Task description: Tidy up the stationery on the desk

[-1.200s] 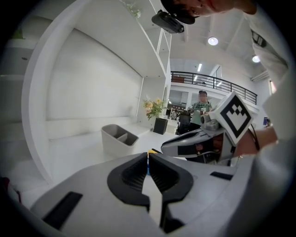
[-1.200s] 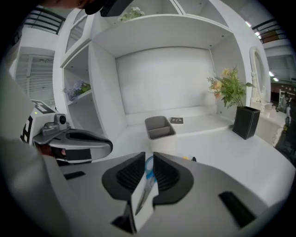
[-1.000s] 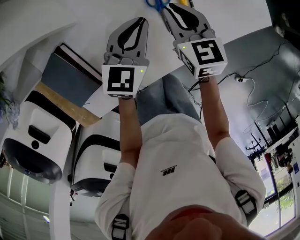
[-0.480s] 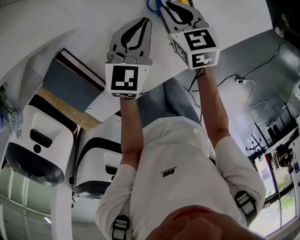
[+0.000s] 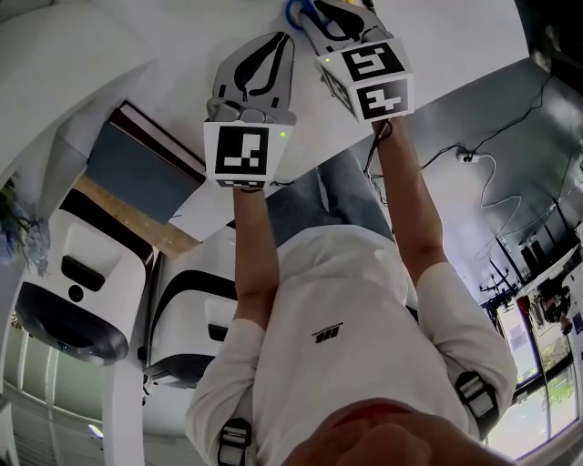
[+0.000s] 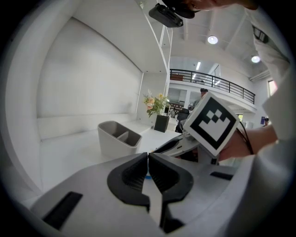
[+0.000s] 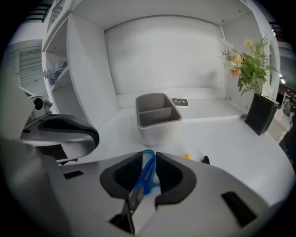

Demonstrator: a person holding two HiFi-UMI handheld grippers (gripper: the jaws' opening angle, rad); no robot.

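Blue-handled scissors (image 7: 147, 172) lie between my right gripper's (image 7: 148, 155) jaws, handle loop at the tips and blade toward the camera. The jaws have just been opening; white shows between the pads and the handle, so they are open around it. In the head view the right gripper (image 5: 321, 16) tips down at the desk's far part, by the blue handle (image 5: 294, 13). My left gripper (image 6: 148, 155) is shut on nothing and hovers beside it (image 5: 281, 42). A grey two-compartment organiser (image 7: 157, 113) stands a little beyond on the white desk (image 7: 231, 139).
A small yellow item (image 7: 187, 156) and a small black one (image 7: 205, 160) lie right of the jaws. A dark vase with flowers (image 7: 260, 115) stands at the right. A dark notebook (image 5: 137, 168) lies at the desk's near edge. White machines (image 5: 68, 291) stand on the floor below.
My right gripper has moved farther over the desk, toward the picture's top left, and tipped downward at the blue scissors. The left gripper has stayed put.
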